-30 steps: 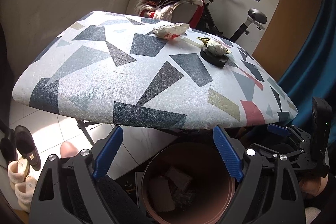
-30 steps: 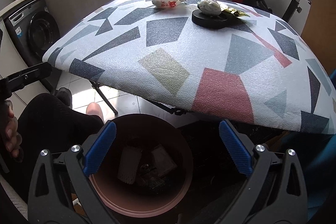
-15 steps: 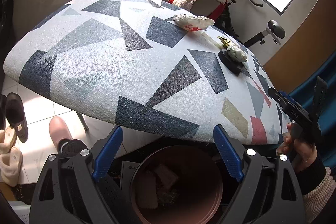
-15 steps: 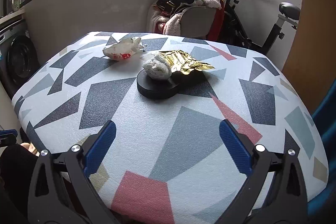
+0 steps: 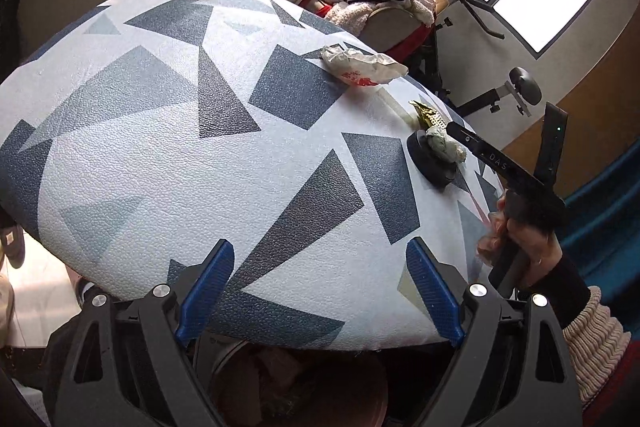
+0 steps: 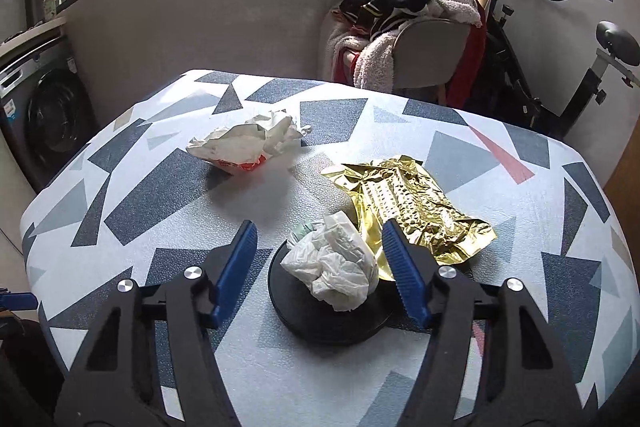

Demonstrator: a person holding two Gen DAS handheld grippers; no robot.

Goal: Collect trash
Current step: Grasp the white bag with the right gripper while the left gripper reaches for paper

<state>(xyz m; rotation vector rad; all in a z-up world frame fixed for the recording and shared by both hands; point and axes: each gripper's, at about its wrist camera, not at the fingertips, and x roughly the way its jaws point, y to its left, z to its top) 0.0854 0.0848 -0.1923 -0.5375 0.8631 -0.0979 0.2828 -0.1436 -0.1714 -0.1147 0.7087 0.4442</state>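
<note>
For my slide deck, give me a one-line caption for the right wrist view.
Right gripper closing around a crumpled white wrapper on a black disc, gold foil beside it.

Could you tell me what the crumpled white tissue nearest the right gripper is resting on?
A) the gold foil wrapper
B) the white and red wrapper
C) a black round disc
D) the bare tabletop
C: in the right wrist view the crumpled tissue sits on top of the black disc, with the gold wrapper lying beside it and the right gripper closing around it, pads not yet touching.
</note>
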